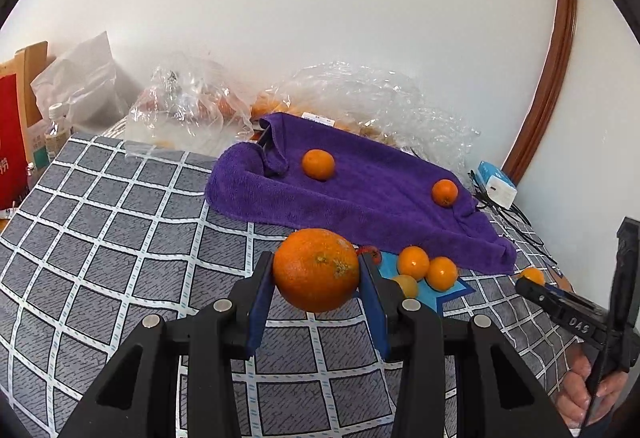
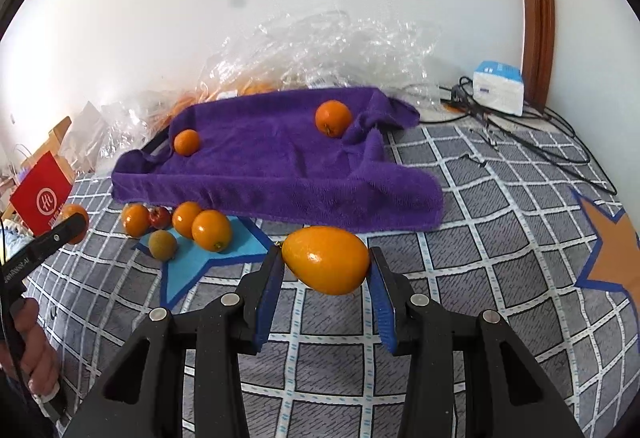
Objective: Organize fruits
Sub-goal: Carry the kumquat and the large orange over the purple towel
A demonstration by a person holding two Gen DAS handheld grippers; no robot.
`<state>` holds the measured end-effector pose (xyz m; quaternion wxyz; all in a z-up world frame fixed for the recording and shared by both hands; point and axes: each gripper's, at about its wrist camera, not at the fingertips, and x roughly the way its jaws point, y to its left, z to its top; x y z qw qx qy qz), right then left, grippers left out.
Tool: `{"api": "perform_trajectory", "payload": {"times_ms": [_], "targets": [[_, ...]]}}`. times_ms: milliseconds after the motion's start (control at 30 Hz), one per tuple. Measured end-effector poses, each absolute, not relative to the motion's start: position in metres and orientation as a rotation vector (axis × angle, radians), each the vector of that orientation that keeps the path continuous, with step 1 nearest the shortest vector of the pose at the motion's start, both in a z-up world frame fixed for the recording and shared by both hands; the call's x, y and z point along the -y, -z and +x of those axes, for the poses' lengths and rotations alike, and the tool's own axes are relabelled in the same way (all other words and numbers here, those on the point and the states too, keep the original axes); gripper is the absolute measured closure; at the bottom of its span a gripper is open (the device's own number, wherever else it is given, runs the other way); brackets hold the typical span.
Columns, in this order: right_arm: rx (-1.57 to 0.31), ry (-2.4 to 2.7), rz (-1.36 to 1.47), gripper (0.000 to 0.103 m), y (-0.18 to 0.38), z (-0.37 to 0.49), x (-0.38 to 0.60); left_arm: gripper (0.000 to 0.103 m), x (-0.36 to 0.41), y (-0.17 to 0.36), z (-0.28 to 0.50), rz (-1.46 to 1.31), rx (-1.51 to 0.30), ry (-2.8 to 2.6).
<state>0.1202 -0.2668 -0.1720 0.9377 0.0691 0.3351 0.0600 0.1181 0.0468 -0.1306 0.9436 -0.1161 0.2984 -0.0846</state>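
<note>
Left wrist: left gripper [image 1: 317, 270] clamps a large round orange [image 1: 316, 269] between its blue pads, lifted clear of the checked grey cloth [image 1: 120, 222]. Rind is dimpled, stem scar faces the camera. Past it, 2 small mandarins [image 1: 318, 164] sit on a fuzzy purple towel [image 1: 372, 194]; a cluster of small fruits [image 1: 427, 268] lies just in front of the towel's edge, partly hidden by the right finger.

Right wrist: right gripper [image 2: 326, 264] pinches a smooth, egg-shaped yellow-orange fruit [image 2: 326, 260] end to end. Crinkled clear plastic bags [image 2: 320, 46] behind the towel blur their contents. Other gripper cut off at left edge.
</note>
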Motion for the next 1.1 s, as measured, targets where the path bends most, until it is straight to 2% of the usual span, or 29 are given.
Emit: {"api": "perform_trajectory", "payload": {"times_ms": [233, 433, 867, 1100], "targets": [[-0.654, -0.114, 0.116, 0.061, 0.147, 0.120, 0.266, 0.064, -0.058, 0.121, 0.120, -0.294, -0.620, 0.187], [-0.616, -0.102, 0.140, 0.061, 0.123, 0.132, 0.272, 0.064, -0.059, 0.083, 0.122, -0.251, -0.556, 0.194], [-0.560, -0.075, 0.127, 0.061, 0.076, 0.193, 0.265, 0.064, -0.059, 0.052, 0.185, -0.282, -0.527, 0.140], [-0.584, -0.079, 0.128, 0.061, 0.086, 0.235, 0.261, 0.064, -0.049, 0.062, 0.226, -0.288, -0.526, 0.118]]}}
